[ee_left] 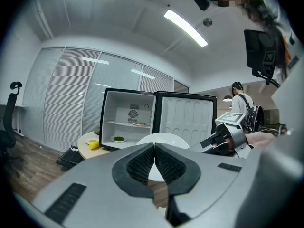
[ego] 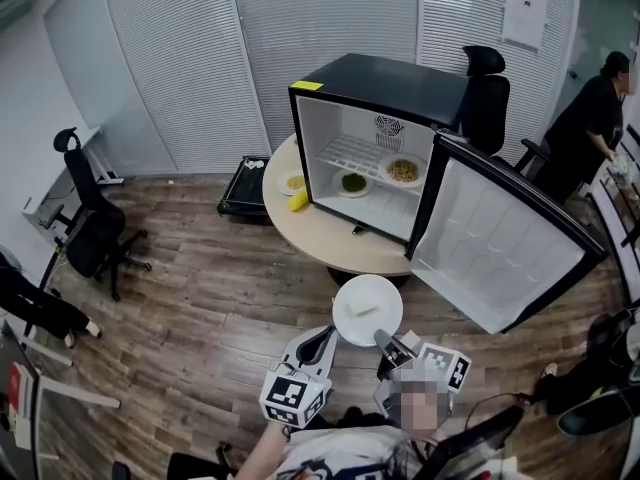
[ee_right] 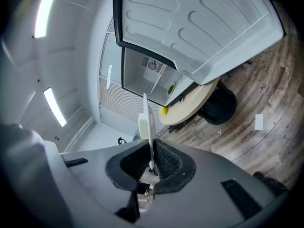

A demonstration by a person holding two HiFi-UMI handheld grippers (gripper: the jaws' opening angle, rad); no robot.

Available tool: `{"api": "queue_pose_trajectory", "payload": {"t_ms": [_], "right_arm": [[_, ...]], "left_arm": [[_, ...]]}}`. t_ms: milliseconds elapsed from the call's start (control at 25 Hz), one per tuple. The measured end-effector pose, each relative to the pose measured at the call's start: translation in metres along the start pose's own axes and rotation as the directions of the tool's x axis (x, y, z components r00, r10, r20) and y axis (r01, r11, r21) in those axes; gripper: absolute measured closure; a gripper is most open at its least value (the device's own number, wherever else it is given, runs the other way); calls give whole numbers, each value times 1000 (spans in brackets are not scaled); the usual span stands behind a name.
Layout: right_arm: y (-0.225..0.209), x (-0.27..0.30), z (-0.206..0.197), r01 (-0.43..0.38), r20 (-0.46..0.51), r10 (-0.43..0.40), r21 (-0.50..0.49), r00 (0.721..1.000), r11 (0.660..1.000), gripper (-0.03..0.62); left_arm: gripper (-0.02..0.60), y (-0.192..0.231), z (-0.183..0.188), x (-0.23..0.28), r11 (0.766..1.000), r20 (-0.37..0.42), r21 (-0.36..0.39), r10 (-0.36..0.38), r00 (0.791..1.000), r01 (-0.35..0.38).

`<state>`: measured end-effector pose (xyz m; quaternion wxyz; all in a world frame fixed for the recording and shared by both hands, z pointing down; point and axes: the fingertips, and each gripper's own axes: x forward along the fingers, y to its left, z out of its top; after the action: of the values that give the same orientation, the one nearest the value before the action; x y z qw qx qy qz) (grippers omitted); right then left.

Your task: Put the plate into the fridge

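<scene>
My right gripper (ego: 386, 339) is clamped on the near rim of the round white plate (ego: 385, 296), which carries a pale block of food (ego: 362, 310) and sits level just ahead of the jaws. The plate is still well short of the small black fridge (ego: 385, 83), which stands open beyond it on the round beige table (ego: 320, 236). My left gripper (ego: 324, 338), just left of the plate, is closed on nothing

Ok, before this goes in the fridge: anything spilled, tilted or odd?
Nothing stands out. The right gripper pinches the plate by its rim, food on top, no spill. The fridge stands open, two dishes sitting flat inside.
</scene>
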<state>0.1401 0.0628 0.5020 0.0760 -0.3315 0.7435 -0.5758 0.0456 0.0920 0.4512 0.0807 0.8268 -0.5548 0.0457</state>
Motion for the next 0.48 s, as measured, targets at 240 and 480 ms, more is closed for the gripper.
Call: {"api": "queue_pose_trajectory", "payload": {"t_ms": [240,480], "right_arm": [[-8,0,4,-3,-15,3,13,1000,1000,568],[-13,9,7,-13,-33,13,18,999,1000,568]], "left_arm": [[568,-2,-6,1,1000,-16,0,25,1000,-25],[568,2,-6,11,999,-27,12,36,999,-36]]}}
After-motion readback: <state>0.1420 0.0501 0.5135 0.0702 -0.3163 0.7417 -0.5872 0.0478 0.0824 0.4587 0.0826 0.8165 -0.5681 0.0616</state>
